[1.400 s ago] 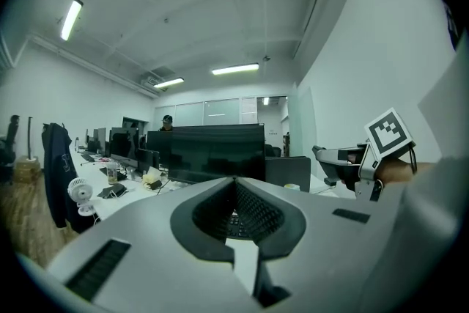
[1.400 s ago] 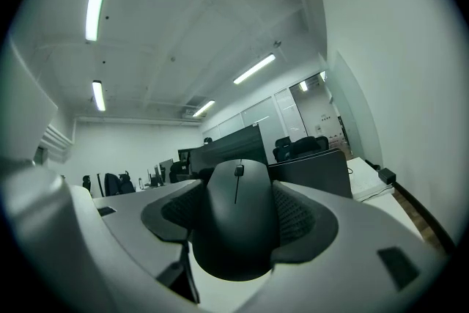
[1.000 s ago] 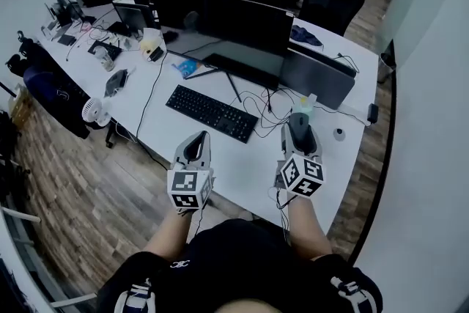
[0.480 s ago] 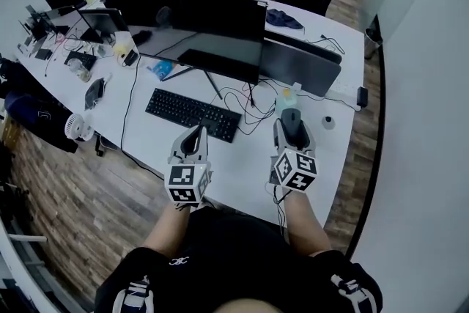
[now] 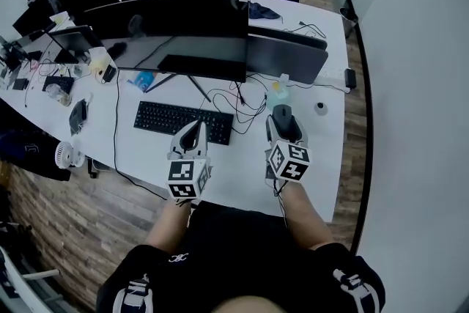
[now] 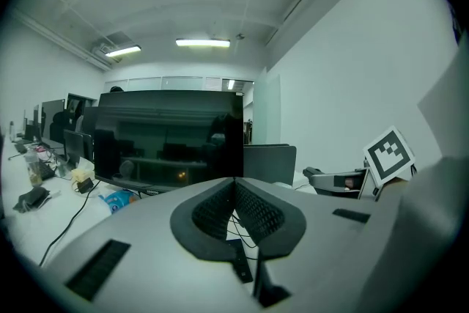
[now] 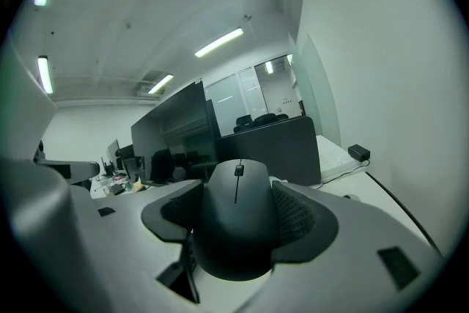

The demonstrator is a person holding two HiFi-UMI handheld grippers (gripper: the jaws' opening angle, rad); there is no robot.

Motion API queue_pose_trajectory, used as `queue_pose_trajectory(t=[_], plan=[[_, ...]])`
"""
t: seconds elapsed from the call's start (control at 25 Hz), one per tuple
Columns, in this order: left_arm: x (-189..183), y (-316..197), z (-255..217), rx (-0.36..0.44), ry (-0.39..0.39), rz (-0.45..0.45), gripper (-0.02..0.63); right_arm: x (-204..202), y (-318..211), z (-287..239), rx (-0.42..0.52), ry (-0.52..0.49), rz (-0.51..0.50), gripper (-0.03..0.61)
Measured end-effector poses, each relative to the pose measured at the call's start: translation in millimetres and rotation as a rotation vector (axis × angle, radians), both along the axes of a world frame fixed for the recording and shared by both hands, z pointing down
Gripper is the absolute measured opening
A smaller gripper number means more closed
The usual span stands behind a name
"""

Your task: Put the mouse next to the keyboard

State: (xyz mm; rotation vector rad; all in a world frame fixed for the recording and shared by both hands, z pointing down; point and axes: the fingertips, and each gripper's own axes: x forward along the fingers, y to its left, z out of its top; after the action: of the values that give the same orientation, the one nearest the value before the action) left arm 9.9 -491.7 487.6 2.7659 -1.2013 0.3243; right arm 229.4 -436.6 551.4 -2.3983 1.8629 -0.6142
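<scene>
Your right gripper (image 5: pixel 282 119) is clamped on the black mouse (image 7: pixel 236 220), a jaw pressed to each flank. You're holding it over the white table (image 5: pixel 242 168), off to the right of the keyboard (image 5: pixel 172 119) and apart from it. Your left gripper (image 5: pixel 196 130) has its jaws pressed together on nothing, its tip showing at the keyboard's near right edge. Beyond the keyboard, loose cables (image 5: pixel 245 100) lie before the wide dark monitor (image 5: pixel 176 29).

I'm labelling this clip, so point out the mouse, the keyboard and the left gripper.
mouse (image 7: pixel 236 220), right gripper view, middle of its top shell.
keyboard (image 5: pixel 170 119), head view, on its keys.
left gripper (image 5: pixel 196 127), head view, where its closed fingers meet.
</scene>
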Motion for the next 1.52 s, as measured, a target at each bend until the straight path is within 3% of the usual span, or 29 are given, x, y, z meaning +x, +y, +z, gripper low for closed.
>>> queue_pose_trajectory(t=[0.32,0.88,1.36,1.52], plan=[[-12,-59,7,-0.025,0.02,0.118,0.012,-23,-31,41,-0.116,-0.027,0.128,0.31],[-30,-104,28,-0.081,0.017,0.251,0.012,-46,-54,170,-0.424,-0.026,0.202,0.31],[-44,-108,26,-0.059,0.004,0.234,0.012,-53,-40,223,-0.587,-0.054,0.219,0.311],[-45,-103,21,-0.046,-0.002,0.229,0.012,-53,-38,225,-0.582,-0.038,0.205,0.316]])
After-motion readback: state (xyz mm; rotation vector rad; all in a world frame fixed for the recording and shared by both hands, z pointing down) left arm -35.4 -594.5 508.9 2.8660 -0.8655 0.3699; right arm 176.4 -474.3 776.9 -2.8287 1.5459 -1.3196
